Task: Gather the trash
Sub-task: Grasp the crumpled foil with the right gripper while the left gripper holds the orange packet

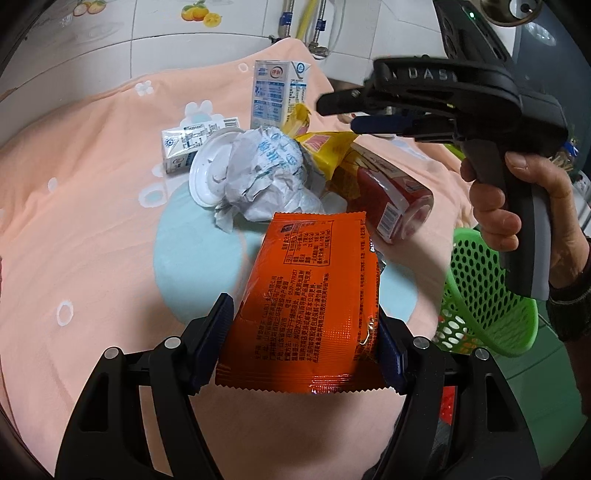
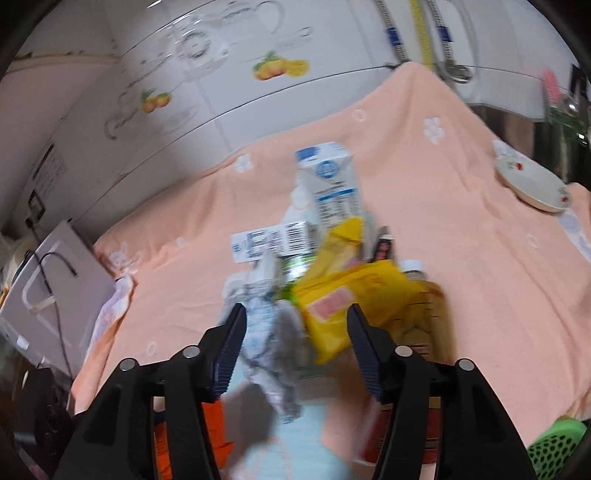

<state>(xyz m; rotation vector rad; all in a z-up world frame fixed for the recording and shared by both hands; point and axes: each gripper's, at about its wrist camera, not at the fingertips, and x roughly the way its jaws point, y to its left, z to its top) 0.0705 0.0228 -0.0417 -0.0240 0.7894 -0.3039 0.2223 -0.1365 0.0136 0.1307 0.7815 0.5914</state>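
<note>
Orange packet (image 1: 306, 306) sits squeezed in the left gripper (image 1: 303, 343) jaws over the bench, and could slip before reaching the green basket (image 1: 476, 291), while the right gripper (image 2: 295, 347) hangs released above the trash pile (image 2: 295, 291).

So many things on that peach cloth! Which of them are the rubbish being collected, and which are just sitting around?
Part of the job:
- orange packet, clamped in the left gripper
- crumpled paper
- yellow wrapper
- red bottle
- two milk cartons
- green basket

Just lying about:
- white dish
- wall pipes
</note>
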